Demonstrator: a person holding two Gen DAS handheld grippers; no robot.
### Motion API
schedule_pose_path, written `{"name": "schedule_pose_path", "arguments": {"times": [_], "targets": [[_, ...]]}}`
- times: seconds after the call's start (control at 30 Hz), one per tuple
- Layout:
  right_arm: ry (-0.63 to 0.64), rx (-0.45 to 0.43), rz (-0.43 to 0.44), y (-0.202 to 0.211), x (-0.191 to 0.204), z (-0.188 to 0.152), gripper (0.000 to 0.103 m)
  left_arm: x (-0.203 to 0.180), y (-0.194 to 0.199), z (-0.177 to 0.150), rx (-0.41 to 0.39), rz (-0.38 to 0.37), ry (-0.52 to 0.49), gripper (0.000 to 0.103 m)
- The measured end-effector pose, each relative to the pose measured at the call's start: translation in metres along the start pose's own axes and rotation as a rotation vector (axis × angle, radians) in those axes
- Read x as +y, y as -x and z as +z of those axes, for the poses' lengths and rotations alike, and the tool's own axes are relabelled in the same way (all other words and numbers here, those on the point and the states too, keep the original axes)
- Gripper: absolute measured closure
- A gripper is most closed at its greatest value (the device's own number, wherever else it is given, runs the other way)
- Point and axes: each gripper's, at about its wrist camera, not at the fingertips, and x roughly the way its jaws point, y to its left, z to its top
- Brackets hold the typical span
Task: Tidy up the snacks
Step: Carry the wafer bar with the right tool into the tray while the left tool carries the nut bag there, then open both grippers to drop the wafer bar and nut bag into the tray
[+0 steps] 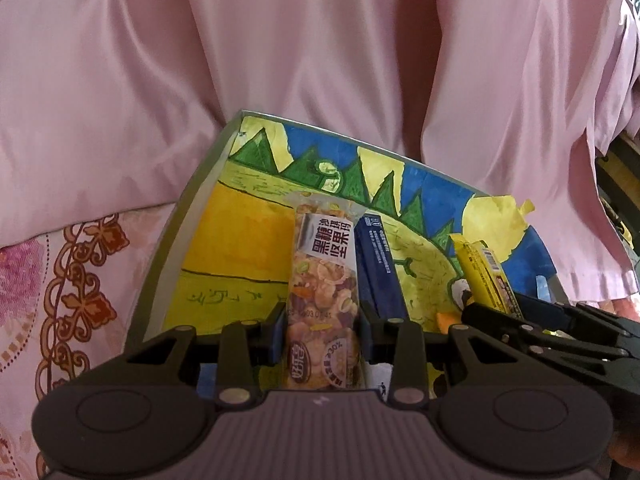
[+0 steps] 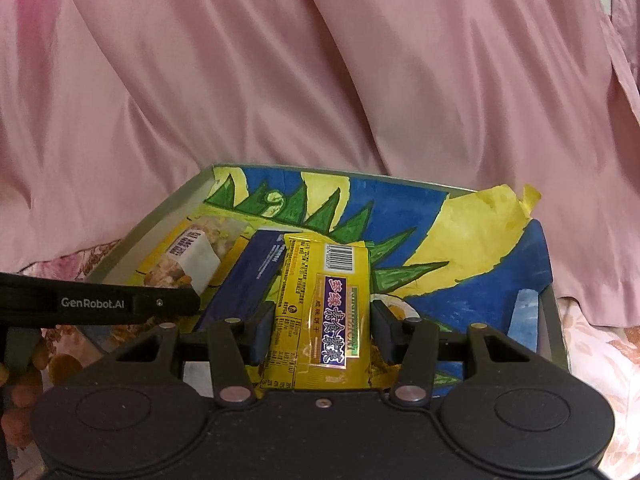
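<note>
My left gripper (image 1: 322, 326) is shut on a clear-wrapped nut bar (image 1: 322, 280) and holds it over a painted box (image 1: 176, 224) lined with a yellow, green and blue drawing. A dark blue box (image 1: 380, 268) lies inside the painted box, just right of the bar. My right gripper (image 2: 322, 330) is shut on a yellow snack packet (image 2: 322, 312) over the same box (image 2: 168, 208). The blue box (image 2: 244, 276) lies left of the packet, and the nut bar (image 2: 196, 256) shows beyond it. The yellow packet (image 1: 486, 276) and the right gripper (image 1: 520, 332) show at the right of the left wrist view.
The painted box rests on a floral pink cloth (image 1: 60, 280). A pink satin curtain (image 1: 320, 40) hangs close behind the box. The left gripper's black arm (image 2: 96, 304) crosses the left side of the right wrist view. A torn yellow paper edge (image 2: 520, 200) sticks up at the box's back right.
</note>
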Motion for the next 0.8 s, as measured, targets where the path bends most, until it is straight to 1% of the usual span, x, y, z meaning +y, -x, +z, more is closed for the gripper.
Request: {"name": "schedule_pose_path", "arguments": {"times": [0.2, 0.3, 0.33, 0.37, 0.43, 0.57, 0.6, 0.63, 0.67, 0.7, 0.73, 0.8], "targets": [[0.030, -0.016, -0.018, 0.001, 0.003, 0.002, 0.050, -0.003, 0.002, 0.000, 0.003, 0.020, -0.003, 0.063], [0.032, -0.022, -0.023, 0.003, 0.003, 0.005, 0.049, -0.004, 0.008, 0.001, -0.008, 0.023, 0.003, 0.063], [0.033, -0.028, -0.023, 0.005, 0.003, 0.005, 0.048, -0.004, 0.012, 0.001, -0.014, 0.024, 0.003, 0.062], [0.034, -0.032, -0.021, 0.007, 0.002, 0.006, 0.045, -0.005, 0.015, 0.001, -0.021, 0.023, 0.002, 0.061], [0.034, -0.042, -0.024, 0.013, 0.001, 0.008, 0.041, -0.006, 0.024, 0.003, -0.041, 0.025, 0.000, 0.053], [0.040, -0.083, -0.030, 0.030, -0.001, 0.012, 0.029, -0.009, 0.046, 0.006, -0.089, 0.025, 0.011, 0.042], [0.039, -0.099, -0.031, 0.036, -0.001, 0.014, 0.026, -0.009, 0.053, 0.006, -0.106, 0.028, 0.010, 0.036], [0.039, -0.115, -0.031, 0.042, -0.001, 0.015, 0.024, -0.010, 0.058, 0.006, -0.124, 0.029, 0.010, 0.031], [0.039, -0.131, -0.032, 0.049, 0.000, 0.017, 0.022, -0.011, 0.066, 0.006, -0.148, 0.026, 0.011, 0.028], [0.040, -0.148, -0.033, 0.055, 0.000, 0.018, 0.020, -0.011, 0.073, 0.007, -0.164, 0.023, 0.013, 0.020], [0.040, -0.165, -0.032, 0.062, 0.001, 0.020, 0.018, -0.011, 0.080, 0.007, -0.183, 0.021, 0.016, 0.016], [0.038, -0.198, -0.030, 0.077, 0.002, 0.023, 0.014, -0.012, 0.095, 0.007, -0.217, 0.018, 0.023, 0.012]]}}
